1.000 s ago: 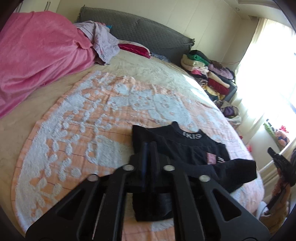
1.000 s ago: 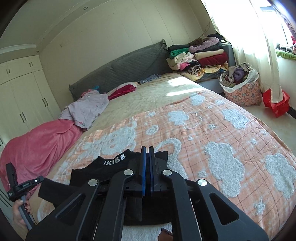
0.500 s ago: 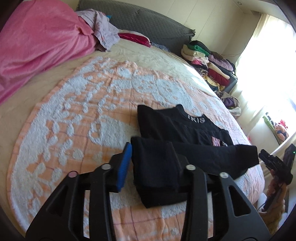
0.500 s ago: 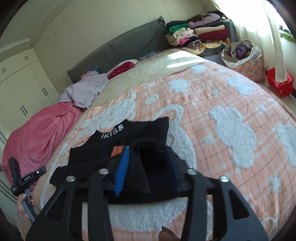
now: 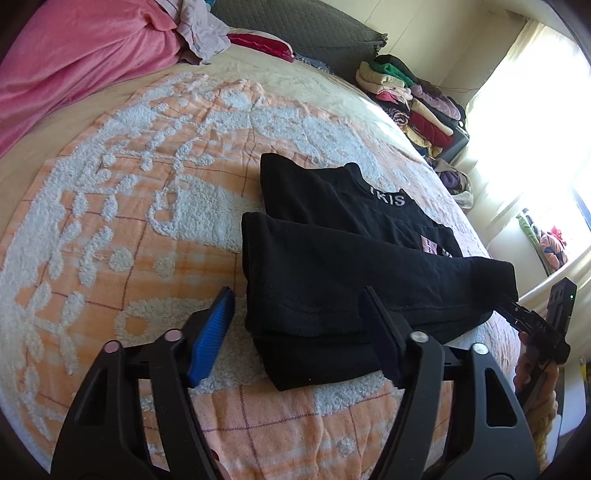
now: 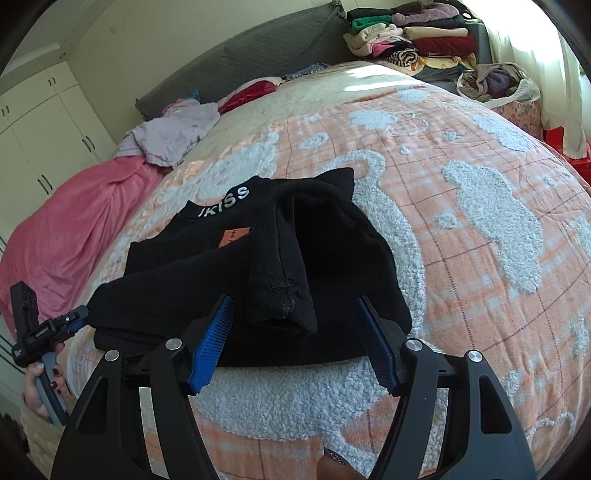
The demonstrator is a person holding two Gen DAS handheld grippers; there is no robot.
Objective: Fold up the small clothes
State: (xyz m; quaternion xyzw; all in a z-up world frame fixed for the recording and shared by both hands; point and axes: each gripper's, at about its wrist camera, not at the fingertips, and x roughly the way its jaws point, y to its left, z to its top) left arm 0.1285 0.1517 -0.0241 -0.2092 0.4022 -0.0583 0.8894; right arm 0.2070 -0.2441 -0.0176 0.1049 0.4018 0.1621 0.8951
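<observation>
On the bed, upon an orange-and-white fleece blanket: one small black sweater, lying flat, white lettering at the collar, an orange patch on the chest. Both sleeves are laid across the body; in the right wrist view one cuff lies on top near the hem, pointing at the camera. Left tool: jaws apart and opening, blue pad clear of the cloth on the blanket side, the other finger over the sweater's near corner; no pad presses on the fabric, nothing held. Right tool: jaws apart and opening, the folded cuff and hem lying in the gap between the blue pads, neither pad pressing on them; nothing held. Each tool also shows in the other's view, at the sweater's far end: the right one at the right edge of the left wrist view, the left one at the lower left of the right wrist view, held by a hand with dark red nails. Further items: pink blanket bunched at the side of the bed; lilac garment beside it; grey headboard; stack of folded clothes next to the bed; bag of clothes; white wardrobe; sunlit curtain.
</observation>
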